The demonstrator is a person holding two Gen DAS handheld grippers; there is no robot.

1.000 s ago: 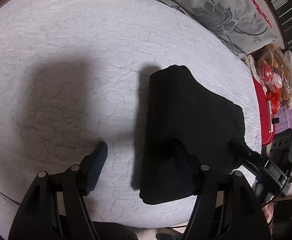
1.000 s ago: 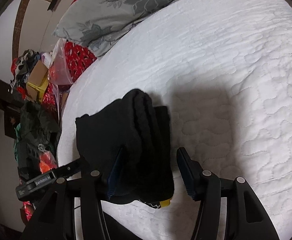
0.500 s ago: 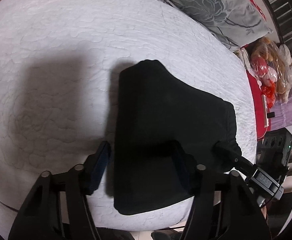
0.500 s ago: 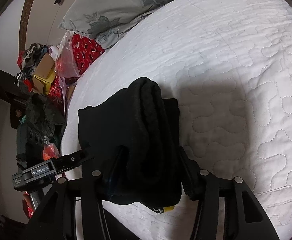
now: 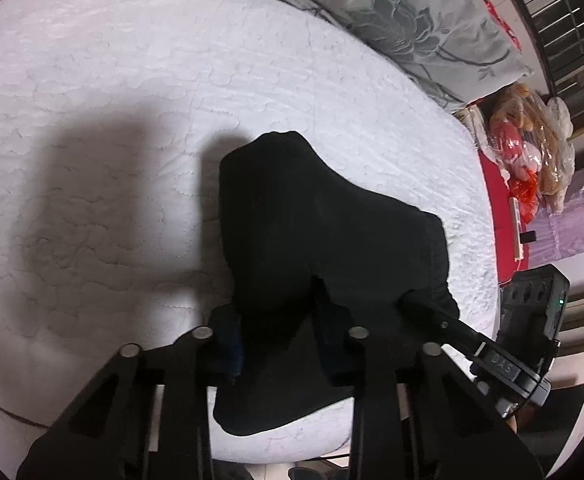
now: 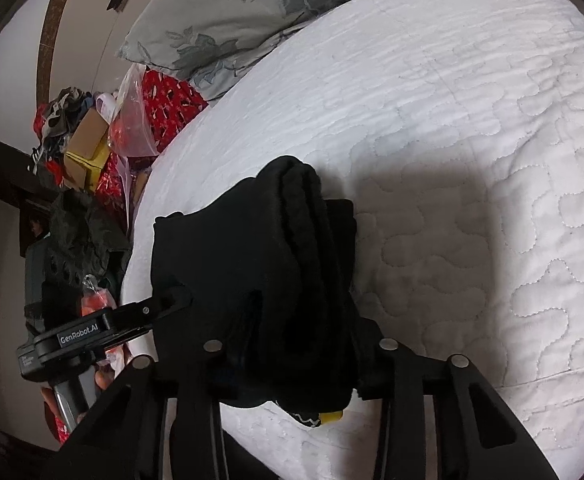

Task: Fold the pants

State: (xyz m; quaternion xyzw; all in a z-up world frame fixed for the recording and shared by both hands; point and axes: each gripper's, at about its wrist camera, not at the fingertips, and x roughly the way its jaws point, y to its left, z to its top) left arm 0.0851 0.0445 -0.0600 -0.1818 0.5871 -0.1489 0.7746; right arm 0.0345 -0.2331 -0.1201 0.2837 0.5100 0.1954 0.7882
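The black pants (image 5: pixel 323 240) lie folded into a thick bundle on the white quilted bed (image 5: pixel 132 100), near its front edge. My left gripper (image 5: pixel 280 344) is shut on the near left part of the bundle, and cloth bunches between its fingers. My right gripper (image 6: pixel 295 356) is shut on the bundle's other end (image 6: pixel 284 264), where the rolled layers stand up. Each gripper shows in the other's view: the right one in the left wrist view (image 5: pixel 431 308), the left one in the right wrist view (image 6: pixel 164 308).
A grey floral pillow (image 5: pixel 411 12) lies at the head of the bed. Red bags and plastic-wrapped things (image 5: pixel 531 152) crowd one side of the bed, with boxes and clothes (image 6: pixel 84 148) piled beside it. A small yellow tag (image 6: pixel 329 416) sticks out under the bundle.
Both grippers have moved in over the pants and closed on them; a second ago both were open, with one finger of each beside the bundle.
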